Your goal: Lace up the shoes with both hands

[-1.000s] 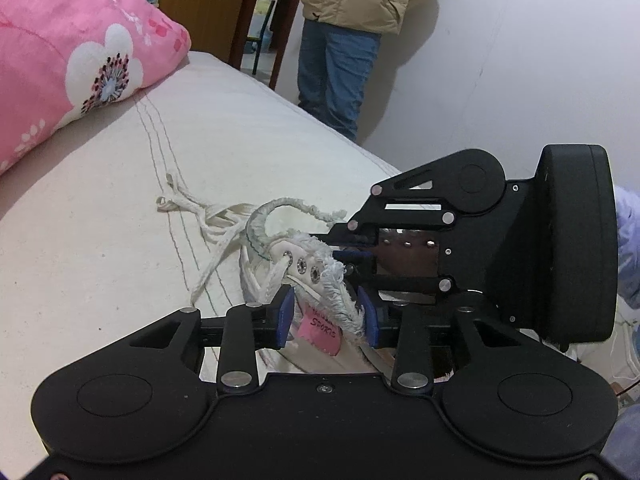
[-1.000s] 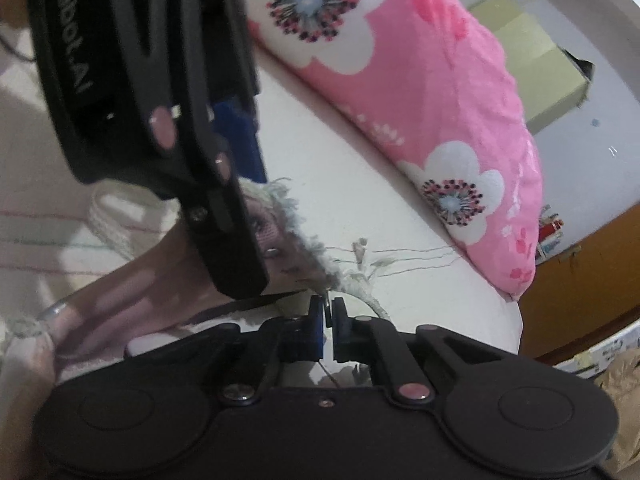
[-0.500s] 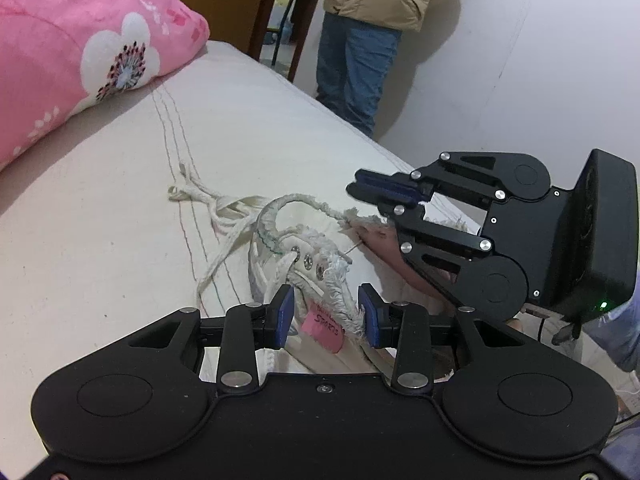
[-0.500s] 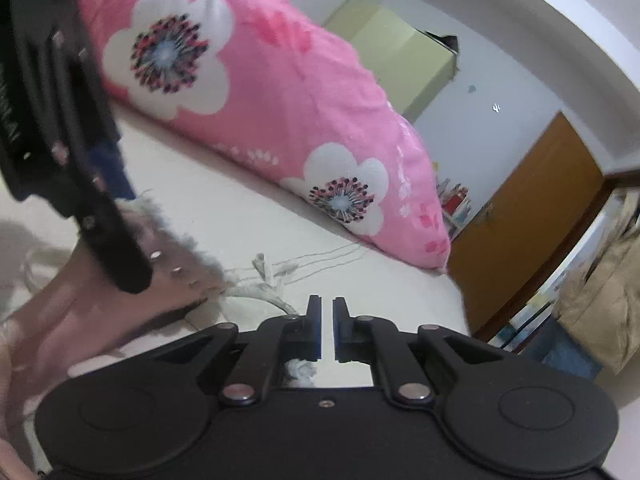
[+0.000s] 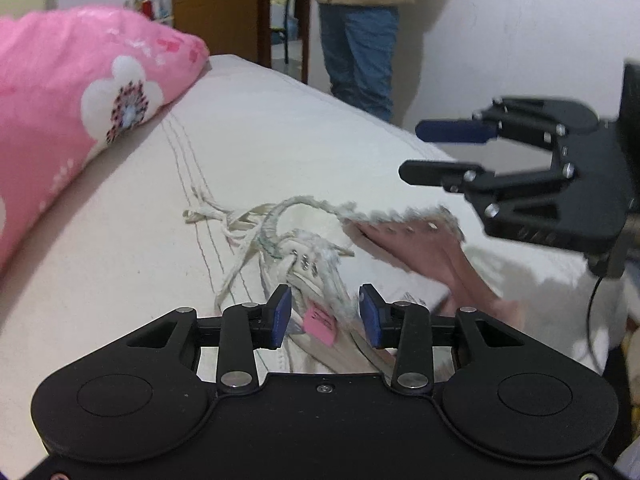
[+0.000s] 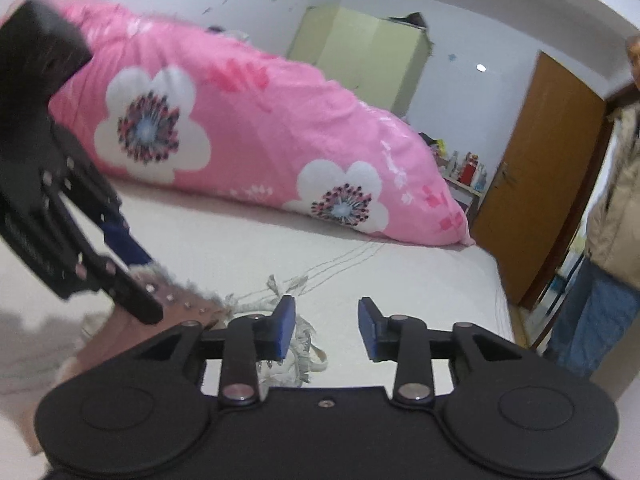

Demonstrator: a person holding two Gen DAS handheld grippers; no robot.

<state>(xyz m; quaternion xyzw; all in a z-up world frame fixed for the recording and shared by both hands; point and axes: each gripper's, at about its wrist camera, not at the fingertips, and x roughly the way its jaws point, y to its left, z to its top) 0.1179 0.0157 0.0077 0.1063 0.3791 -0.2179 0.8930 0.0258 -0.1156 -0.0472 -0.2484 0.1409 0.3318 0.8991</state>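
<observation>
A pale shoe (image 5: pixel 316 264) with frayed edges, metal eyelets and a pink tongue label (image 5: pixel 319 320) lies on the bed. Its white lace (image 5: pixel 228 224) trails loose to the far left. My left gripper (image 5: pixel 324 316) is open, its blue pads on either side of the shoe's tongue. My right gripper (image 5: pixel 424 152) is open and empty, raised above and to the right of the shoe; its own view (image 6: pixel 326 328) shows the lace end (image 6: pixel 288 284) on the sheet ahead and the left gripper (image 6: pixel 132 304) over the shoe's eyelet flap (image 6: pixel 176 300).
The shoe rests on a cream bed sheet (image 5: pixel 260 140). A pink flowered pillow (image 5: pixel 80 92) lies at the left. A person in jeans and a tan coat (image 5: pixel 360 40) stands by the wooden door (image 6: pixel 532 192) beyond the bed.
My right gripper has let go of the lace, opened, and lifted up and away to the right of the shoe. My left gripper has opened wider around the tongue.
</observation>
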